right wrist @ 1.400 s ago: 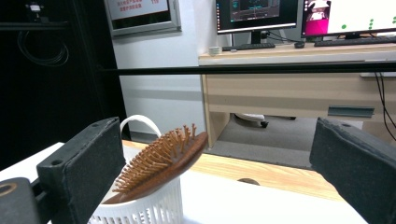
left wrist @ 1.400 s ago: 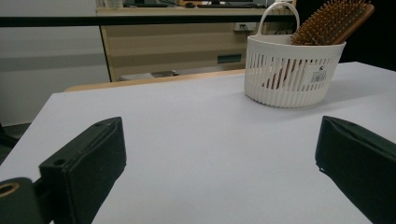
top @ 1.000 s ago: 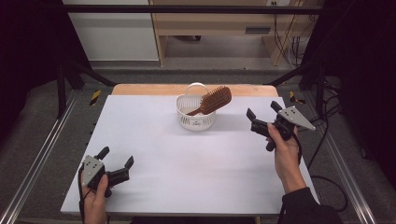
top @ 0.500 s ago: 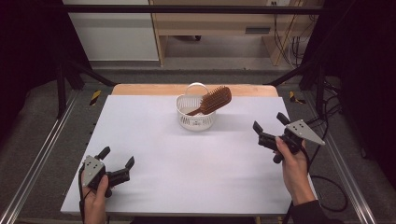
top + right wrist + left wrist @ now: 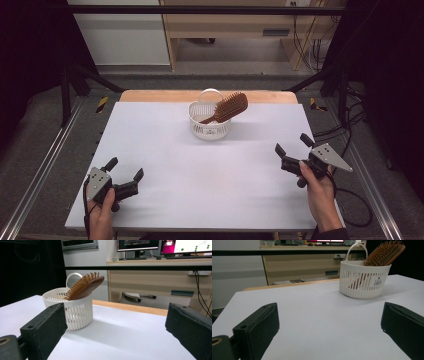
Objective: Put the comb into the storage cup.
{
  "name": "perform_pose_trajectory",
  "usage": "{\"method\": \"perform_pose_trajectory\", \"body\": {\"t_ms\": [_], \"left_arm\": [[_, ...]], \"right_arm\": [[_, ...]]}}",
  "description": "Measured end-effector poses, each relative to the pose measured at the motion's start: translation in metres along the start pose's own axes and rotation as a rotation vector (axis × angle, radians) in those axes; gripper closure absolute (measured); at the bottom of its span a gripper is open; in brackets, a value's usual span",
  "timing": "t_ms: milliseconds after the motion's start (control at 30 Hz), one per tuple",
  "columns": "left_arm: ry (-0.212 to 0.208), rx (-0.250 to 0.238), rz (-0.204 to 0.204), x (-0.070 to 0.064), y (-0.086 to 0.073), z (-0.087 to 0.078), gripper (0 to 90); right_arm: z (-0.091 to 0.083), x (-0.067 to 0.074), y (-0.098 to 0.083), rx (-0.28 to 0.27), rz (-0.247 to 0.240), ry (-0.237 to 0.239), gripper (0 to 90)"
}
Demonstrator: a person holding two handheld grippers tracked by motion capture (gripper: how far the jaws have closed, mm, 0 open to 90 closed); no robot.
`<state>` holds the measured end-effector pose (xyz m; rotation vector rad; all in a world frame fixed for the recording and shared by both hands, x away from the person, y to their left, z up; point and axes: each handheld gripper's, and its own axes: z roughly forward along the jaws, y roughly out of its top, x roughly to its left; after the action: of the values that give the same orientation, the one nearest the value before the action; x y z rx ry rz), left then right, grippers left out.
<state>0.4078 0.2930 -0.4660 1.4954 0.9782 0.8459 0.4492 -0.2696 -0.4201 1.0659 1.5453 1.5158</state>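
Brown wooden paddle hairbrush (image 5: 231,106) sits tilted in the white slotted plastic basket (image 5: 210,128), well ahead-left of the wide-open, empty right gripper (image 5: 295,151); prob light n stiff, grab the head's edges imo.

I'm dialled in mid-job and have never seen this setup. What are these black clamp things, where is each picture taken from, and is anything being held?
There is no robot arm here: a person at a table holds a hand-held gripper in each hand. The high view looks down from above the person's side; the left hand-held gripper sits near the table's front left corner, and the right hand-held gripper is near the right edge. The other two pictures come from cameras riding on each gripper, looking out between its two black jaws. Both stand wide open with nothing between them. On the white table stands a white slotted basket, and a wooden hairbrush leans in it, bristle head poking over the rim.
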Motion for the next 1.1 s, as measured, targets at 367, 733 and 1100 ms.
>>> {"method": "perform_pose_trajectory", "body": {"t_ms": [367,733,1100], "left_arm": [[-0.027,-0.009,0.022,-0.002,0.001,-0.001,1.8],[-0.039,-0.014,0.025,-0.003,0.003,-0.003,1.7],[-0.072,-0.035,-0.004,-0.001,0.004,-0.006,1.7]], "right_arm": [[-0.011,0.001,-0.016,0.006,-0.020,0.008,3.8],[-0.015,0.008,-0.030,0.028,-0.046,0.031,3.9],[-0.016,0.014,-0.045,0.051,-0.024,0.077,3.8]]}}
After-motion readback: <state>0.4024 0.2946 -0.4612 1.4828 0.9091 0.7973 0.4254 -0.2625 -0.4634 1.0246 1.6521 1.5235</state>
